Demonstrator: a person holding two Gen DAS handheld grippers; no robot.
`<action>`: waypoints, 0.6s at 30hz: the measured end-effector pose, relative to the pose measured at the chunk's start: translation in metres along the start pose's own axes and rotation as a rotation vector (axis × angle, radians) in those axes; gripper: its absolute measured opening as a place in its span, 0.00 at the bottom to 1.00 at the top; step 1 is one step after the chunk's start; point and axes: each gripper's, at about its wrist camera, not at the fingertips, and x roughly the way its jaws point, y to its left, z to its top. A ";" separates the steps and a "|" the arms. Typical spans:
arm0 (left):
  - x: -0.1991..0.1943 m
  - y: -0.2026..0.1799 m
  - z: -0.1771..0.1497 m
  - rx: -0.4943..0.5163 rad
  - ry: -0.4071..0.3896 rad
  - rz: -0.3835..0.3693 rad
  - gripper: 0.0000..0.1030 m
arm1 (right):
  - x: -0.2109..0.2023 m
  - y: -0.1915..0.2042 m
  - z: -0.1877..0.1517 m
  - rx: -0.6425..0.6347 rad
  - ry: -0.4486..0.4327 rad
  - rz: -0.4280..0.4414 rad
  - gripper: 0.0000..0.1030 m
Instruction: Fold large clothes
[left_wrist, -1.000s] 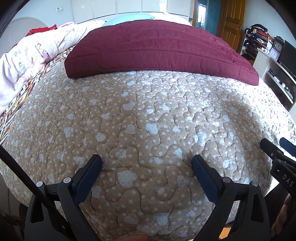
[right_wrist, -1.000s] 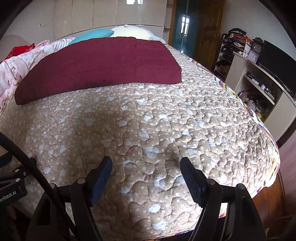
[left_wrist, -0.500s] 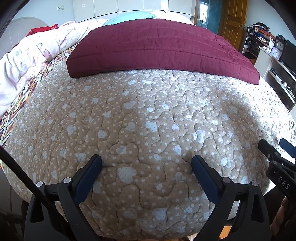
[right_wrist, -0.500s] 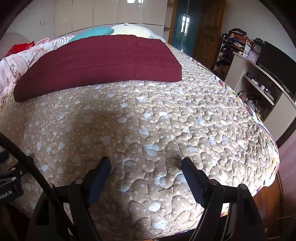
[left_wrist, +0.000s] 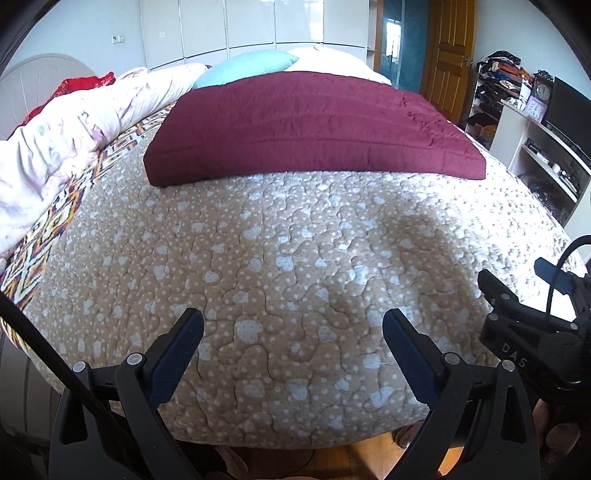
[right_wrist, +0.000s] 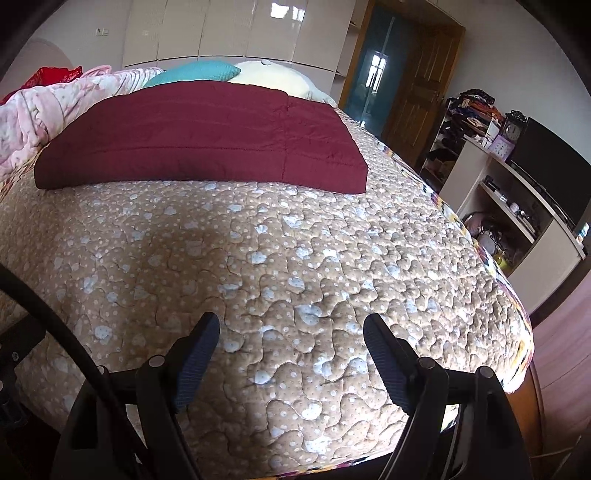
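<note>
Maroon quilted garment (left_wrist: 310, 122) folded on bed (left_wrist: 295, 258)

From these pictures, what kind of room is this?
Most likely a home bedroom: a big bed with a folded dark red garment on it, pillows at its head, and tall white wardrobes behind.

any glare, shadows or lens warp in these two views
Left wrist view: fisheye bulges the bedspread into a dome, with a soft shadow patch right of centre. Right wrist view: glare on the wardrobe doors, sunlight brightening the bedspread's right side, dark vignette corners.
</note>
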 end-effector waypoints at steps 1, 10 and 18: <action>-0.001 -0.001 0.000 0.001 -0.001 -0.002 0.94 | -0.001 -0.001 0.000 0.002 -0.002 0.002 0.82; -0.001 -0.004 -0.001 0.016 0.014 -0.003 0.94 | -0.001 -0.003 0.001 0.011 0.004 0.004 0.82; -0.001 -0.003 -0.002 0.014 0.018 -0.006 0.94 | 0.004 -0.002 0.001 0.010 0.021 0.007 0.82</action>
